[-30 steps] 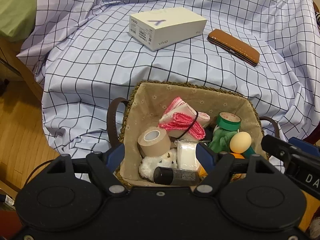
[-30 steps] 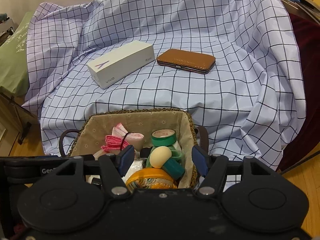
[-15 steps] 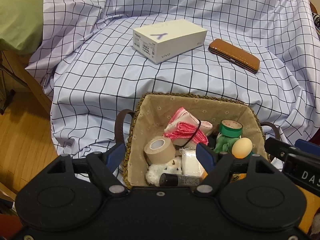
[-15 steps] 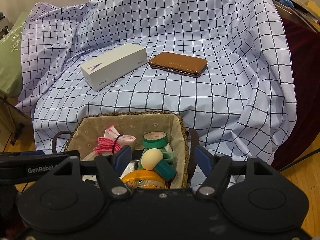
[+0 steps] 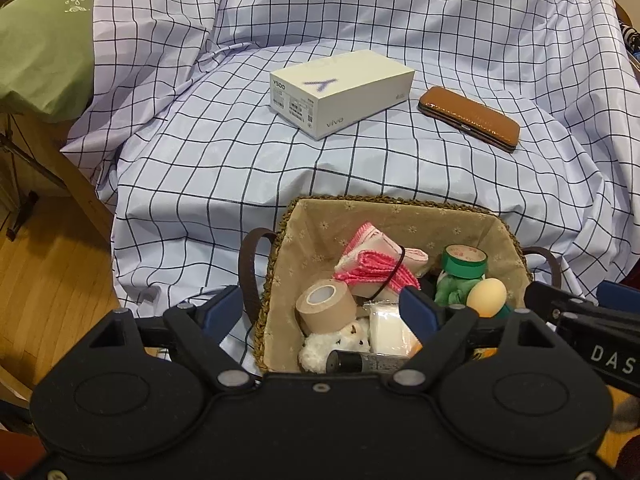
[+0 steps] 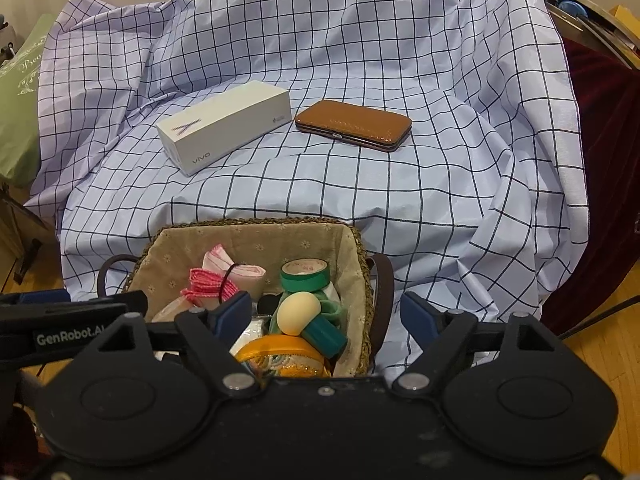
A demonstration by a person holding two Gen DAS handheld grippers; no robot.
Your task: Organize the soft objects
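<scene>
Left gripper (image 5: 322,308) above the basket (image 5: 308,216), jaws opening, gripping nothing; one blue finger (image 5: 224,306) outside the left rim, the other over the contents. Right gripper (image 6: 326,314) beside it, jaws likewise opening and empty, one finger over the contents, the other past the right handle (image 6: 384,288).

Basket at the near edge of the checked cloth (image 5: 240,168), lined in beige. Inside: pink towel (image 5: 370,268) bound with a black band near the middle, tan tape (image 5: 326,306) to its left, white plush (image 5: 340,340) in front, a white packet (image 5: 388,324) beside that, a dark tube (image 5: 360,360) nearest. At right, green tape (image 5: 464,262) on green fabric (image 5: 450,290), a yellow egg-shaped sponge (image 5: 486,296) in front. Orange embroidered item (image 6: 280,354) at the near right corner.

Farther back on the cloth, white box (image 5: 342,92) and brown case (image 5: 470,118) side by side, apart. Green cushion (image 5: 40,40) at far left.
</scene>
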